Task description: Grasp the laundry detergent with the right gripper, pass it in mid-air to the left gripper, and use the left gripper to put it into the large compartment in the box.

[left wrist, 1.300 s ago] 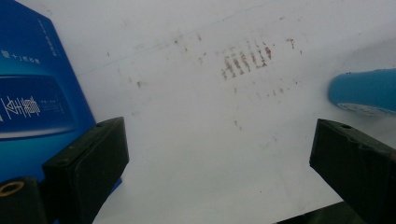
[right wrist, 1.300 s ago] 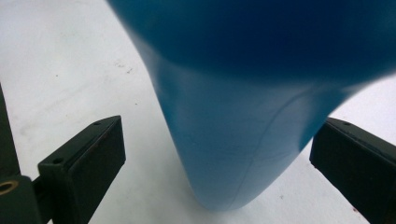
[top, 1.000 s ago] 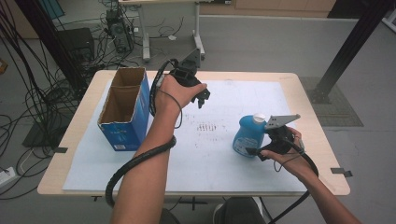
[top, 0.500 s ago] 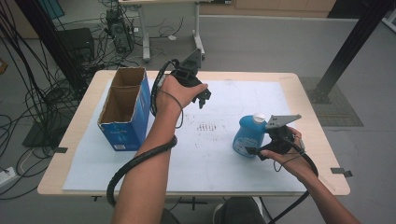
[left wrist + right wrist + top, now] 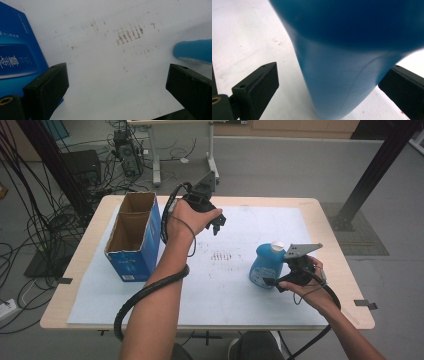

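From the high view, I am looking down on a table (image 5: 330, 220) covered by a pale sheet (image 5: 250, 300). A blue bottle (image 5: 264, 265) with a white cap is standing upright on the right part of the sheet. My right gripper (image 5: 272, 281) is sitting low at the bottle's base, right up against it, and the grey plate on top of it is lying level with the bottle's shoulder. My left gripper (image 5: 218, 224) is hanging in the air over the far middle of the sheet, well apart from the bottle, its jaws pointing down. An open blue box (image 5: 134, 240) is standing on the left side of the table, and a patch of brown marks (image 5: 221, 256) is showing on the sheet between the box and the bottle.

In the left gripper view, the left gripper (image 5: 117, 85) is holding its jaws wide apart with nothing between them but bare sheet. The blue box (image 5: 17, 52) is showing at the left edge, the brown marks (image 5: 130, 33) are lying ahead, and the bottle (image 5: 195, 51) is showing at the right edge, near the right jaw.

In the right gripper view, the right gripper (image 5: 329, 85) is standing spread wide, and the bottle (image 5: 342, 75) is sitting between the jaws. A strip of sheet is showing between the left jaw and the bottle; whether the right jaw is touching it I cannot tell. The sheet (image 5: 244, 37) is spreading out to the left.
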Demonstrator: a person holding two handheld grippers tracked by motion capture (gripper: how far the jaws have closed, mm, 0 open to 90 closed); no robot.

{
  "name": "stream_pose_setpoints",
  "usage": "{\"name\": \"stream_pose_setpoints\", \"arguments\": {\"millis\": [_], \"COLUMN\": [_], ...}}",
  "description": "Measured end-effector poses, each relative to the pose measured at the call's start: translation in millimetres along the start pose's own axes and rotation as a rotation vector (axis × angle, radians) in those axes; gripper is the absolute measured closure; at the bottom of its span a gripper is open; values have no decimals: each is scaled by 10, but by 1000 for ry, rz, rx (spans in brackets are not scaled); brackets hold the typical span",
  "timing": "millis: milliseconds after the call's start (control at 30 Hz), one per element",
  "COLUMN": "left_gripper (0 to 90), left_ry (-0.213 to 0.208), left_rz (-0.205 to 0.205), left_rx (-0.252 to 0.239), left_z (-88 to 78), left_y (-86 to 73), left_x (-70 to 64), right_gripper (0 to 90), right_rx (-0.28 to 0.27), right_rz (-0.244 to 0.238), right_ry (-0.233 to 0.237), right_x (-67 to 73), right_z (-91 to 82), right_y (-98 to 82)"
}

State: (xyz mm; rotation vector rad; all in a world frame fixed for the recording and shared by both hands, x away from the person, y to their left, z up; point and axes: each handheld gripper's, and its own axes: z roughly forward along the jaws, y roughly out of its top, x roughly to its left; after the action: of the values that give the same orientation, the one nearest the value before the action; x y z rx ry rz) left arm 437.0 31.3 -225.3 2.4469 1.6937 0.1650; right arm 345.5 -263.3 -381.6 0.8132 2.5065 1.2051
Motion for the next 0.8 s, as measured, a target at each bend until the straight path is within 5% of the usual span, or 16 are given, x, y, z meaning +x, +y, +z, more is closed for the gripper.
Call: {"name": "stream_pose_setpoints", "arguments": {"millis": [800], "left_gripper": [50], "left_ry": [0], "left_rz": [4], "left_rx": [1], "left_z": [-1], "left_y": [11], "left_x": [-12], "right_gripper": [29], "right_rx": [-19], "right_rz": [-9], "right_ry": [-5], "right_x": [7], "right_z": [-15], "right_y": [7]}}
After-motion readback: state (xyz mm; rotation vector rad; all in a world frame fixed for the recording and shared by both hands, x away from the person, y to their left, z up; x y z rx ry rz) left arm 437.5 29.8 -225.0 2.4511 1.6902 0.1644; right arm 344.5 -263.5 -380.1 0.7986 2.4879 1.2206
